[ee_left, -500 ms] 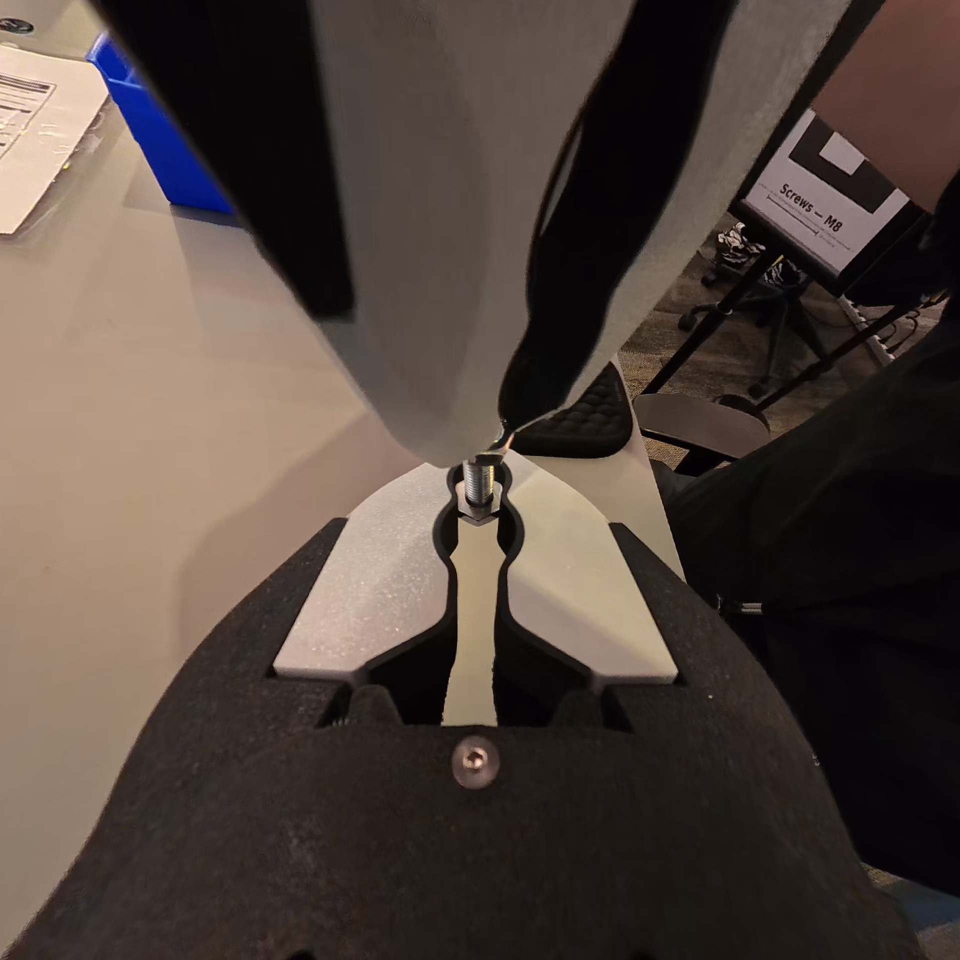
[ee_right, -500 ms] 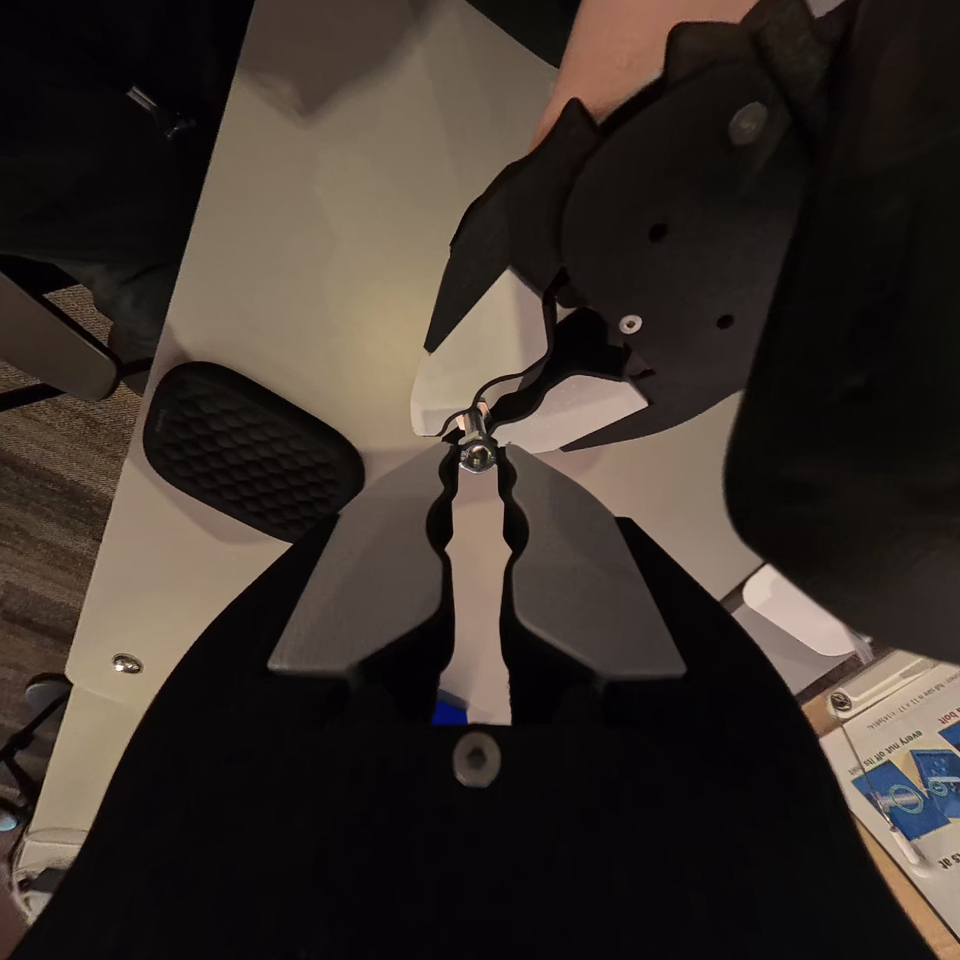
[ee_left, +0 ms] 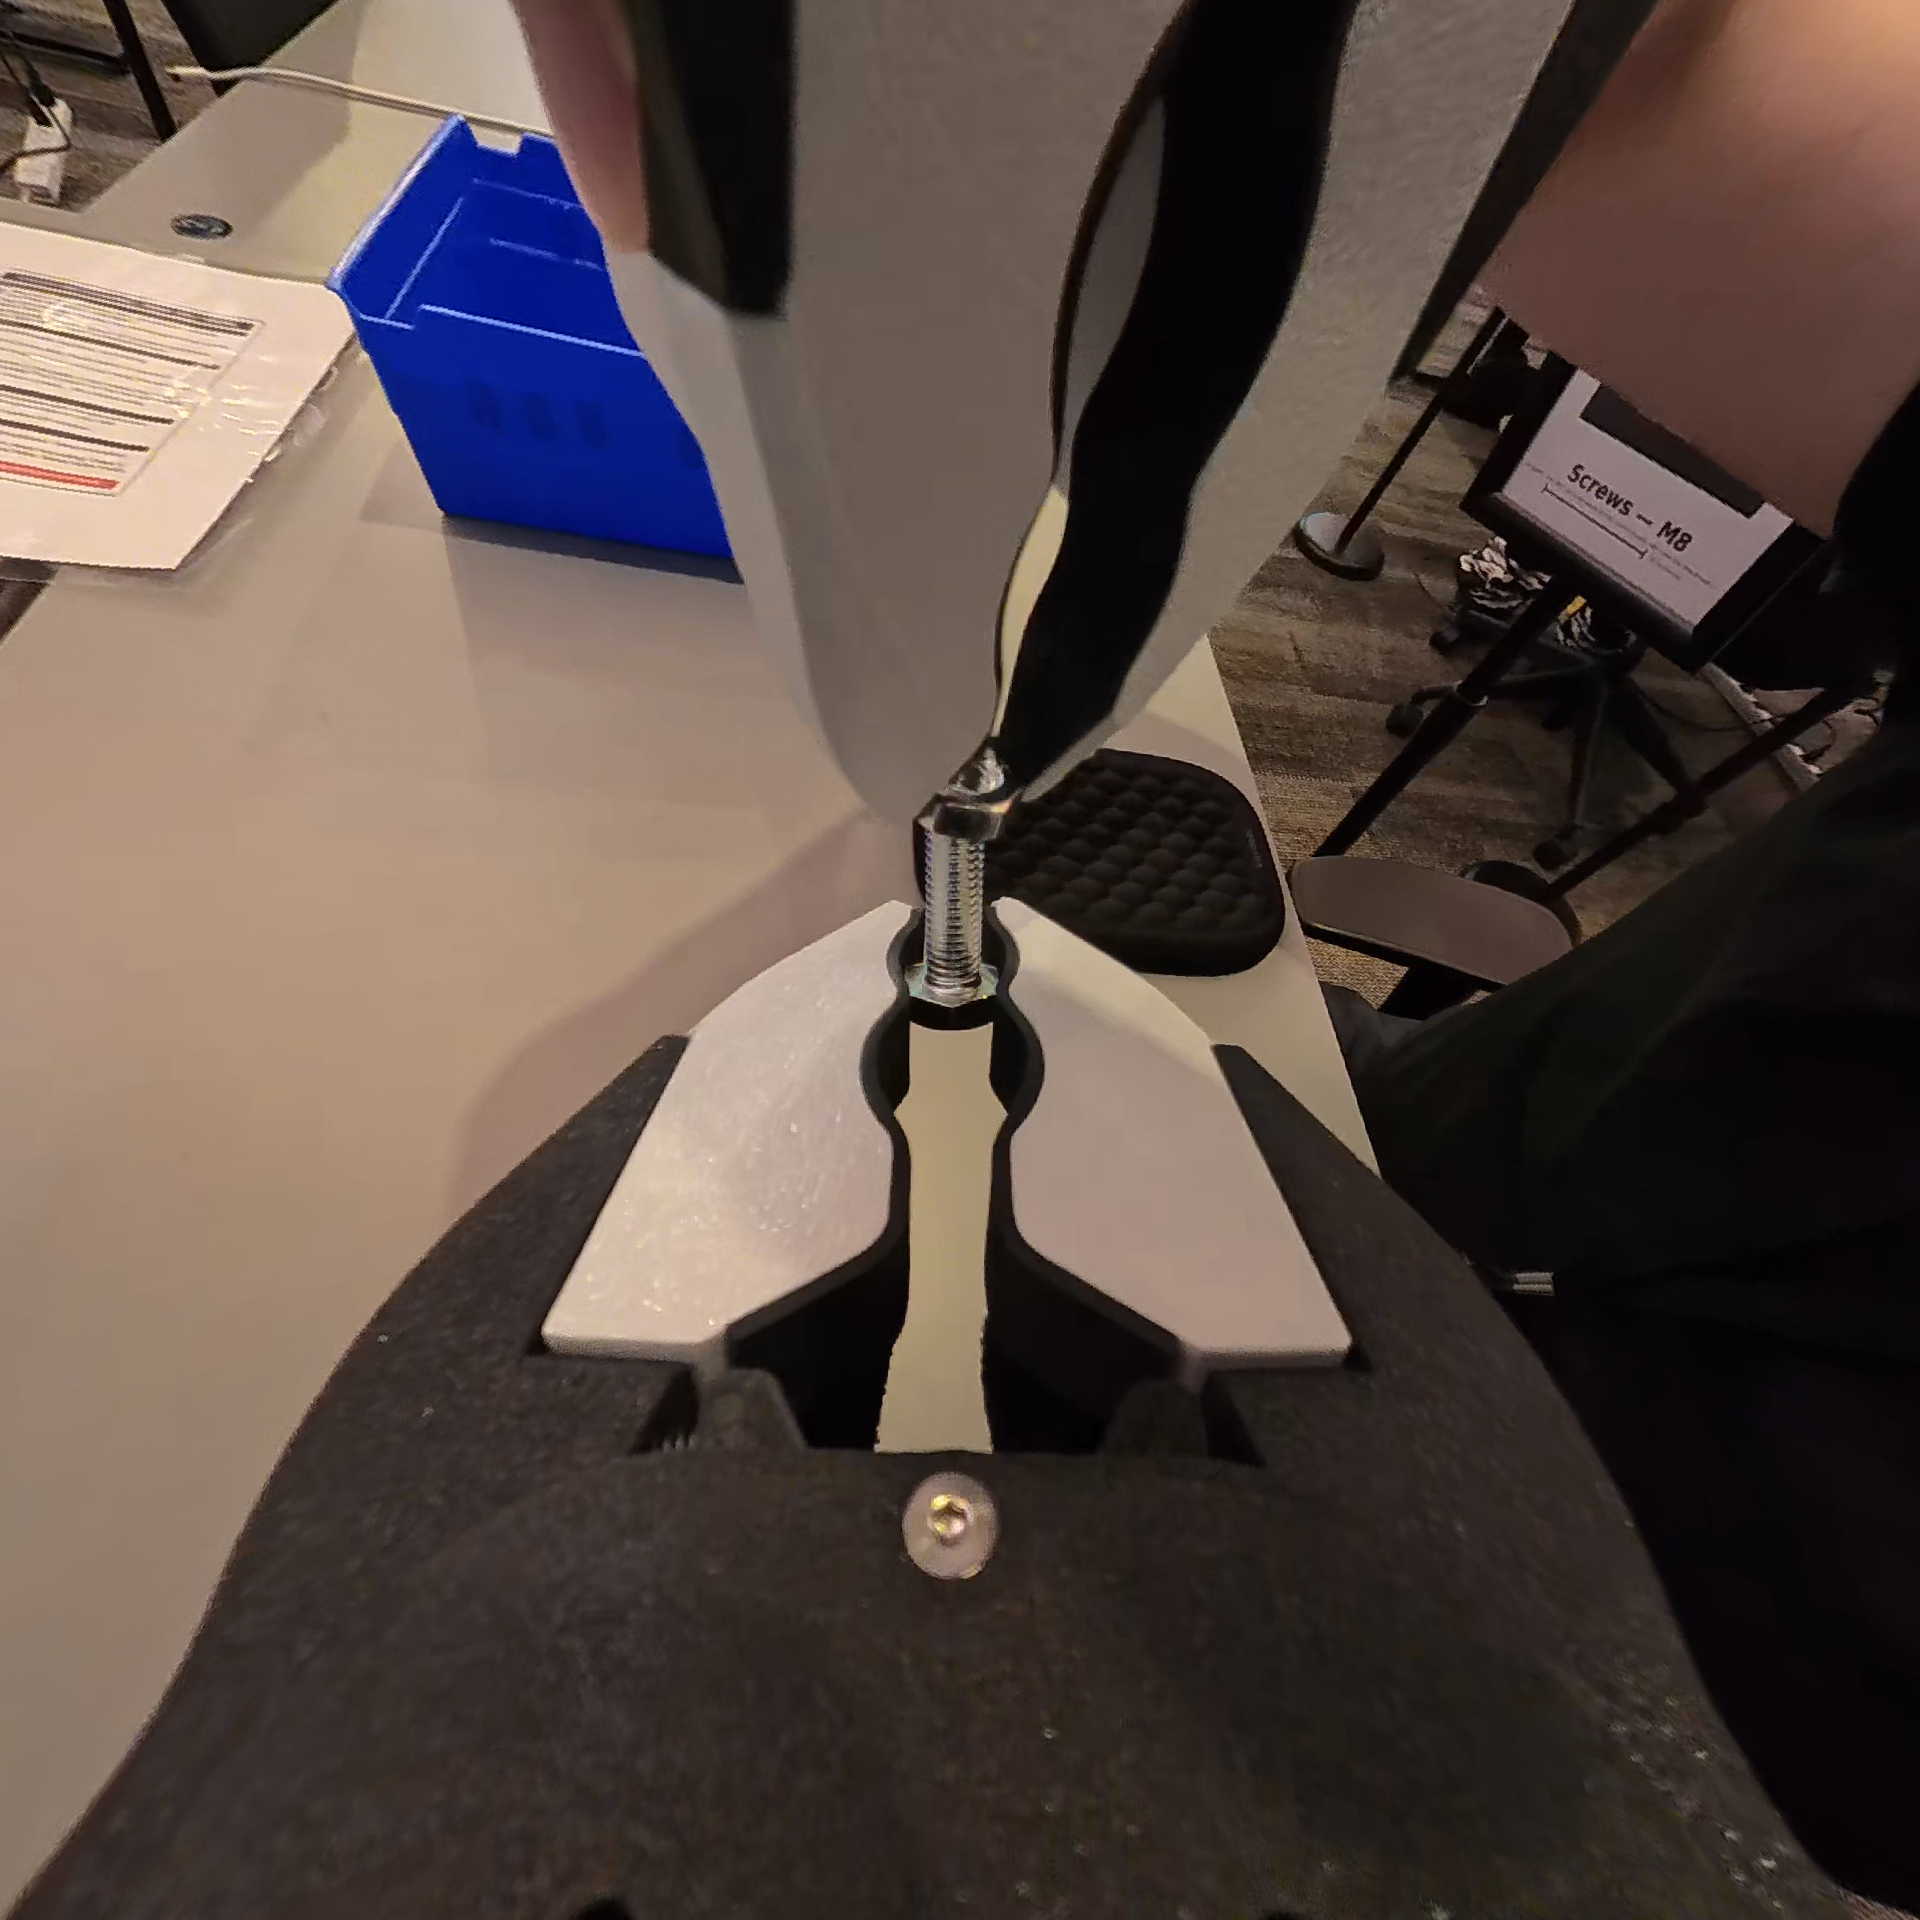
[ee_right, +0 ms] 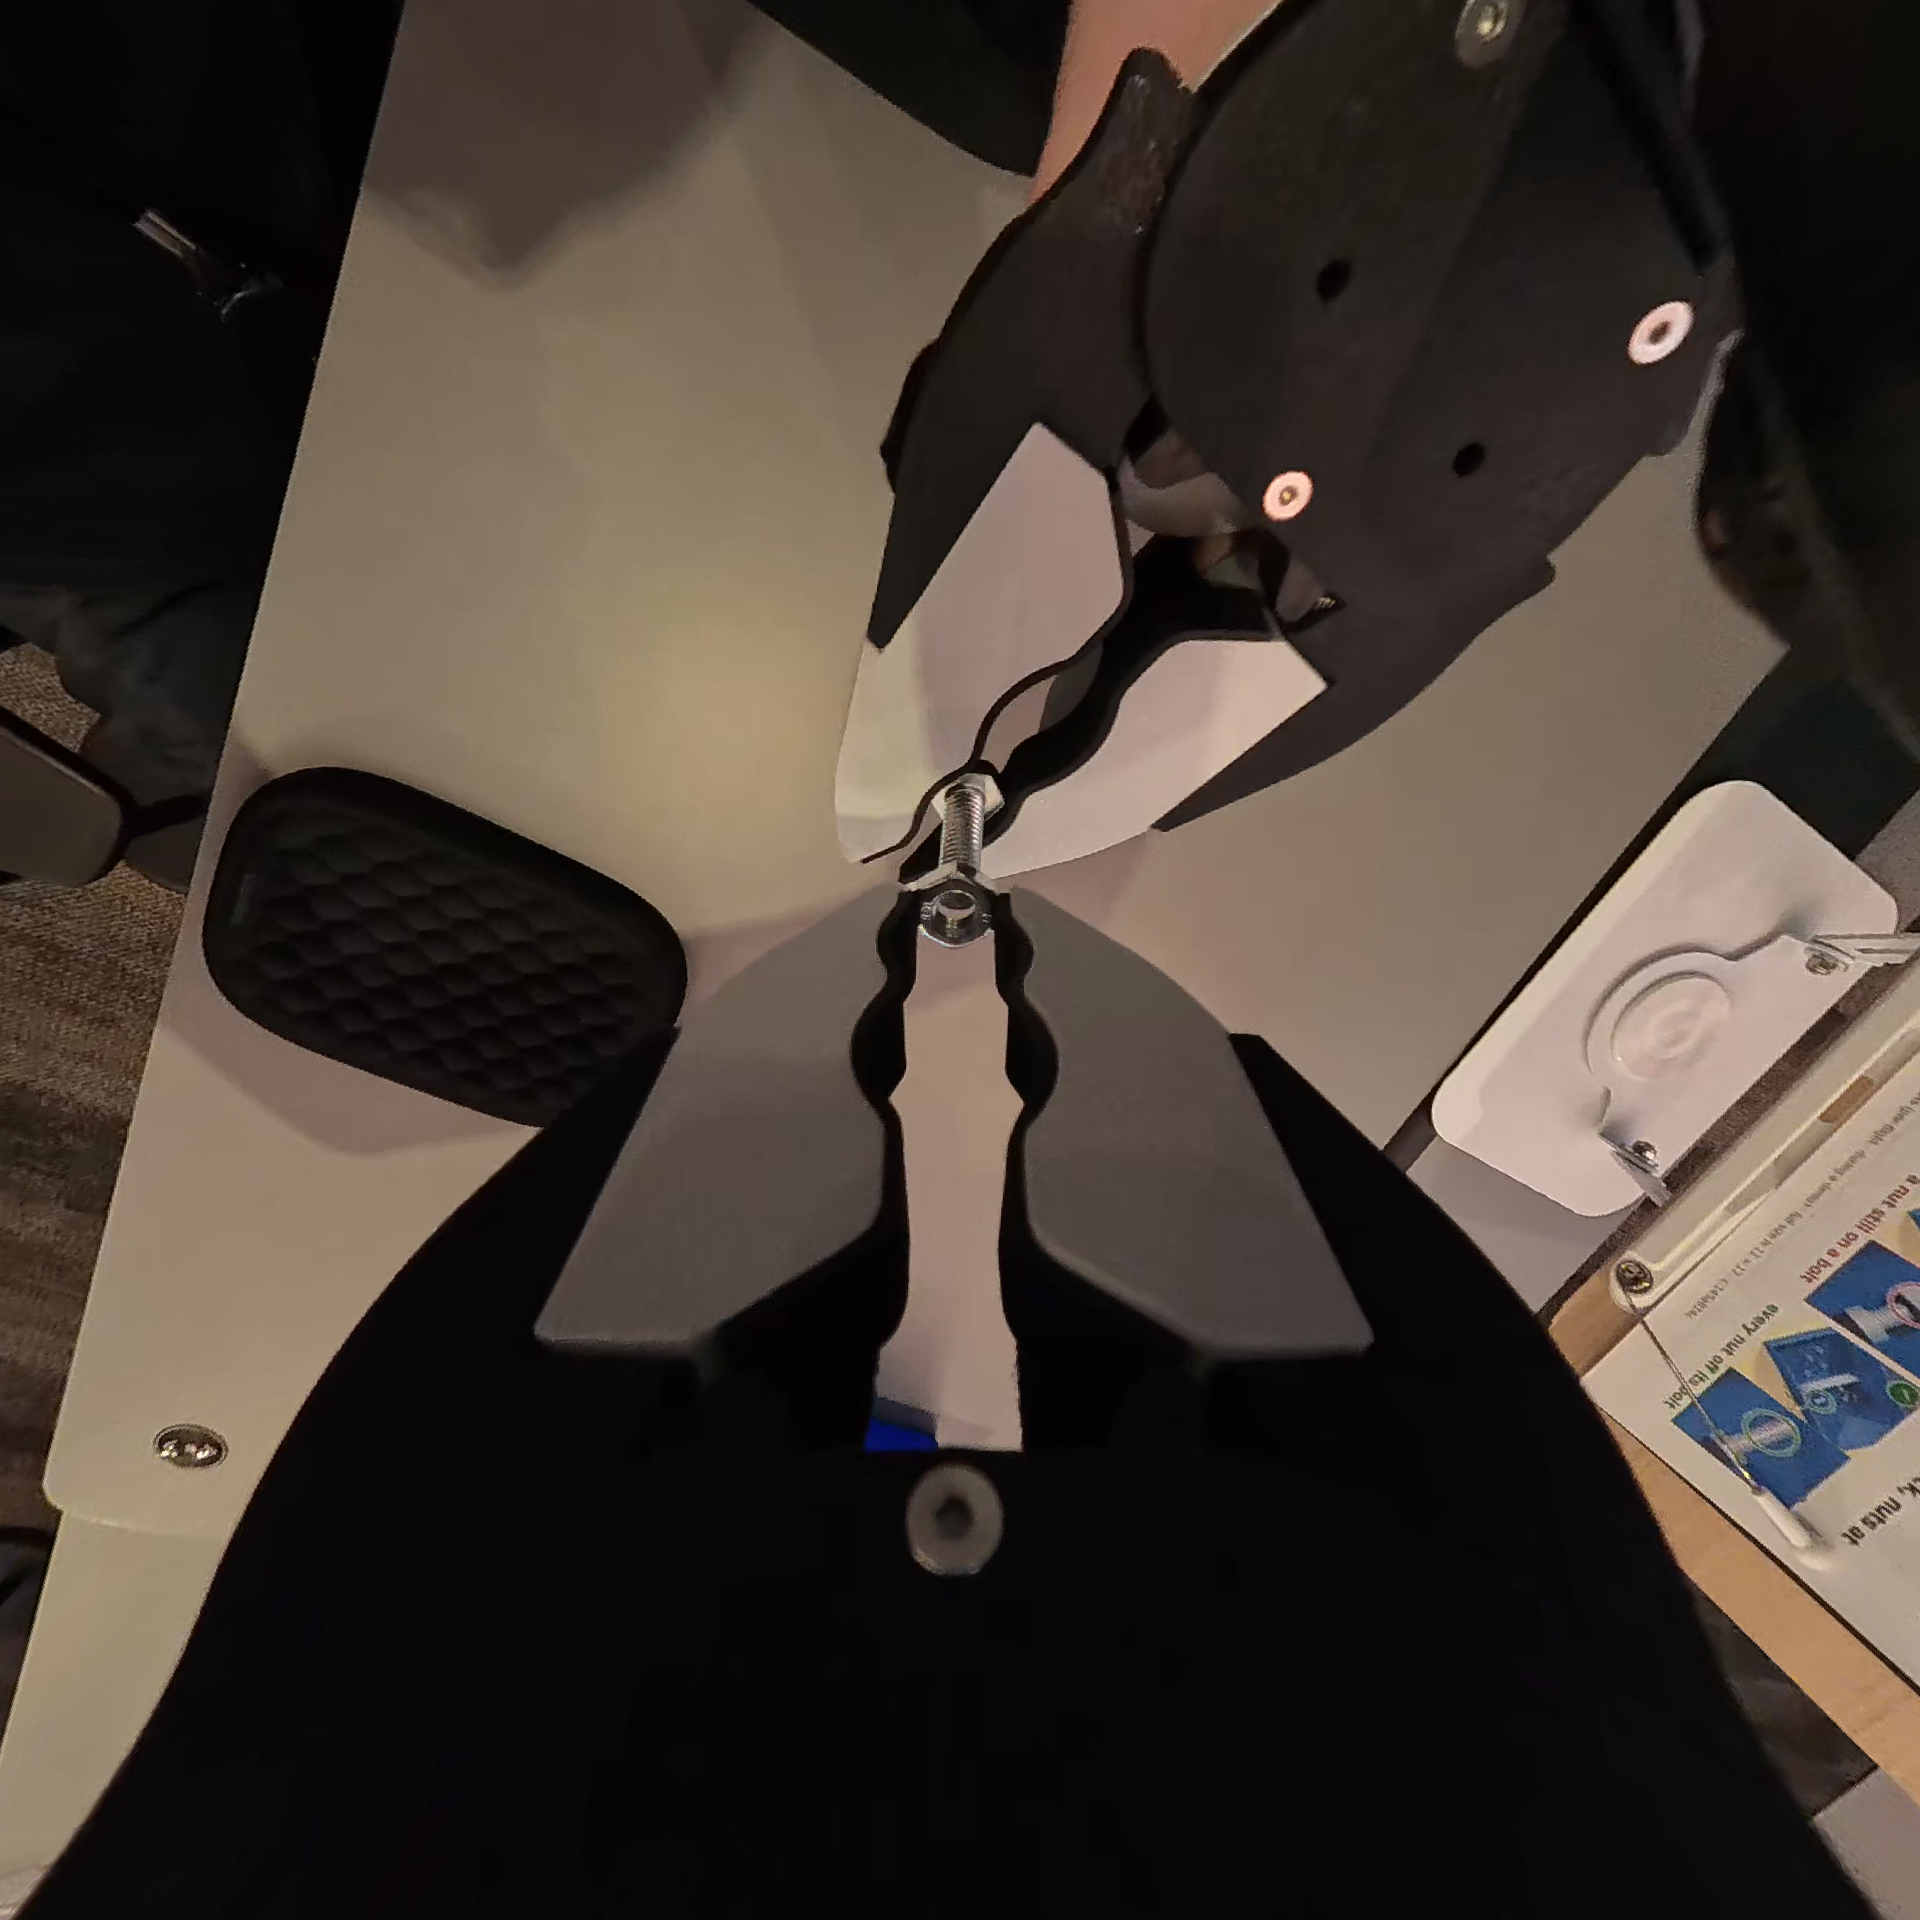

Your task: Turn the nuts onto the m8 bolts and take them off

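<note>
**Nut on the last threads, both tongs clamped hard**

And here we are, mid-air above the grey table (ee_left: 312,831)! The left gripper (ee_left: 953,935) is clenched on the bolt (ee_left: 945,904), biting what looks like its hex head. The shank runs straight out toward the right gripper (ee_right: 951,914), which is squeezed onto the nut (ee_right: 951,923) at the far tip. Which hex end is head and which is nut is my call, not a certainty: both are small and glinting.

Almost the whole thread shows bare between the two, so I judge the nut is barely engaged.

That's the danger. With so little thread engaged, any tilt between the two tools could cross-thread the nut or pop it off. If either grip eases while the nut is free, it drops to the table and may roll off the near edge by the black pad (ee_left: 1132,873). It would land well short of the blue bin (ee_left: 540,416). The hex flats are slim, too, so a twist under a loose clamp would simply slip
</note>
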Demonstrator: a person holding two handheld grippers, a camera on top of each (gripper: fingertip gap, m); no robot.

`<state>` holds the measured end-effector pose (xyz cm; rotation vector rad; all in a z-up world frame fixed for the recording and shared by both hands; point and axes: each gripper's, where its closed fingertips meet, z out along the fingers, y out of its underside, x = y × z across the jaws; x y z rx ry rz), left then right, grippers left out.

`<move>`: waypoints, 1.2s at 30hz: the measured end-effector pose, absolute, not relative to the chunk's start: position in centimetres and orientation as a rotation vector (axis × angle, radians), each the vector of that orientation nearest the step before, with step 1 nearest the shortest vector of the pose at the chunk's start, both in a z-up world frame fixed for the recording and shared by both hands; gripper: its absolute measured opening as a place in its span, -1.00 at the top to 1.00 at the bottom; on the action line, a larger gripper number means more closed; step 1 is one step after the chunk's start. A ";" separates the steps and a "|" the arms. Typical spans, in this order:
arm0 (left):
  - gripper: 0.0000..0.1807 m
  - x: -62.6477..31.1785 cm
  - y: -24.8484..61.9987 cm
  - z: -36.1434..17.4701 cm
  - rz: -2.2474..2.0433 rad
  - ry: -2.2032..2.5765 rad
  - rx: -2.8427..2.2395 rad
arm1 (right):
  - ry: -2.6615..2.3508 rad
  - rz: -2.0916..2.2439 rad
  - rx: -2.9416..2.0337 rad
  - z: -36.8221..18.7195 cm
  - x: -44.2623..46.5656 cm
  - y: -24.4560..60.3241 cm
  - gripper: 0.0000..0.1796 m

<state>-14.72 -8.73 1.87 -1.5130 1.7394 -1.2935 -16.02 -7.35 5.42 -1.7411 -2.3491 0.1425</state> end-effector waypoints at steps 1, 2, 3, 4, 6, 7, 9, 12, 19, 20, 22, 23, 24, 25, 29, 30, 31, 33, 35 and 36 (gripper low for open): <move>0.89 -14.7 -8.7 1.8 -1.290 1.742 -1.516 | -2.343 0.147 -1.740 5.4 -16.0 -7.3 0.85; 0.89 -14.7 -8.7 1.8 -1.284 1.741 -1.518 | -2.340 0.147 -1.739 5.4 -16.1 -7.3 0.85; 0.89 -14.7 -8.6 1.8 -1.275 1.740 -1.519 | -2.339 0.142 -1.738 5.4 -16.1 -7.3 0.85; 0.89 -14.7 -8.6 1.8 -1.269 1.739 -1.518 | -2.337 0.140 -1.734 5.4 -16.1 -7.2 0.85; 0.89 -14.7 -8.5 2.0 -1.273 1.728 -1.518 | -2.324 0.141 -1.723 5.6 -16.2 -7.1 0.85; 0.89 -14.8 -8.4 2.1 -1.283 1.721 -1.517 | -2.314 0.145 -1.717 5.7 -16.3 -7.1 0.85; 0.89 -14.9 -8.4 2.4 -1.299 1.716 -1.510 | -2.294 0.158 -1.698 5.9 -16.5 -7.1 0.85; 0.89 -15.1 -8.6 2.7 -1.304 1.717 -1.499 | -2.269 0.195 -1.679 6.2 -16.7 -7.2 0.85; 0.89 -15.8 -11.2 4.0 -1.558 1.788 -1.387 | -2.329 0.264 -1.551 7.2 -17.3 -9.1 0.85; 0.89 -16.1 -11.8 4.2 -1.602 1.810 -1.360 | -2.346 0.280 -1.537 7.4 -17.5 -9.6 0.85; 0.89 -16.6 -12.8 4.7 -1.697 1.847 -1.312 | -2.375 0.305 -1.512 7.7 -17.9 -10.4 0.85; 0.89 -16.8 -13.3 4.9 -1.745 1.863 -1.284 | -2.388 0.314 -1.493 7.9 -18.1 -10.8 0.85; 0.89 -17.0 -13.8 5.1 -1.787 1.874 -1.255 | -2.398 0.321 -1.477 8.0 -18.2 -11.1 0.85; 0.89 -17.3 -14.2 5.4 -1.833 1.886 -1.231 | -2.406 0.325 -1.462 8.2 -18.4 -11.3 0.85; 0.89 -18.3 -15.5 6.1 -1.976 1.931 -1.112 | -2.427 0.346 -1.397 8.7 -19.2 -12.4 0.85; 0.89 -18.5 -15.8 6.3 -1.997 1.940 -1.086 | -2.435 0.336 -1.380 8.8 -19.3 -12.6 0.85; 0.89 -18.6 -16.0 6.3 -2.012 1.948 -1.065 | -2.442 0.322 -1.360 8.9 -19.5 -12.8 0.85; 0.89 -18.7 -16.1 6.4 -2.015 1.953 -1.053 | -2.445 0.295 -1.362 8.9 -19.5 -12.8 0.84; 0.89 -18.3 -15.5 6.0 -1.944 1.938 -1.090 | -2.420 0.279 -1.464 8.7 -19.2 -12.4 0.85; 0.89 -18.1 -15.2 5.8 -1.903 1.930 -1.113 | -2.398 0.294 -1.525 8.6 -19.0 -12.2 0.85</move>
